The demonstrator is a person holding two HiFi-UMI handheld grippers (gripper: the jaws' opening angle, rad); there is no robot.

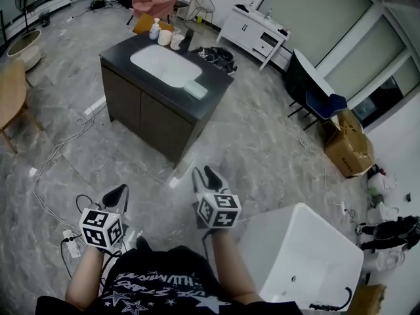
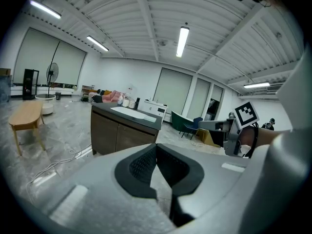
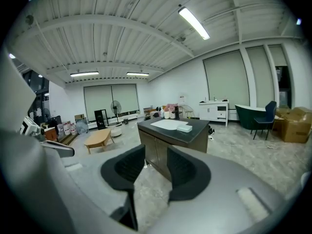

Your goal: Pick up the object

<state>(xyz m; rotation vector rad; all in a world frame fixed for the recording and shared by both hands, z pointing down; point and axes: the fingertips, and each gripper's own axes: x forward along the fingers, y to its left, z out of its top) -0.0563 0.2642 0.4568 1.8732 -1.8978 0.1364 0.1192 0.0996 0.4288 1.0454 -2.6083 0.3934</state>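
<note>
Far ahead stands a dark counter (image 1: pixel 210 77) with a white basin (image 1: pixel 164 65) set in its top. A pale green block (image 1: pixel 195 89) lies at its near corner, and it shows in the right gripper view too (image 3: pixel 184 127). Both grippers hang low over the floor, well short of the counter. My left gripper (image 1: pixel 118 194) (image 2: pixel 156 148) is shut, its tips touching with nothing between them. To its right, my right gripper (image 1: pixel 205 174) (image 3: pixel 156 152) is open and empty, with floor showing through the gap.
Bottles and cups (image 1: pixel 165 35) stand at the counter's far end. A white bathtub (image 1: pixel 308 254) sits close at my right. Cables and a power strip (image 1: pixel 69 241) lie on the floor at my left. A wooden table (image 1: pixel 10 94), a cardboard box (image 1: pixel 348 148) and chairs (image 1: pixel 318 102) ring the room.
</note>
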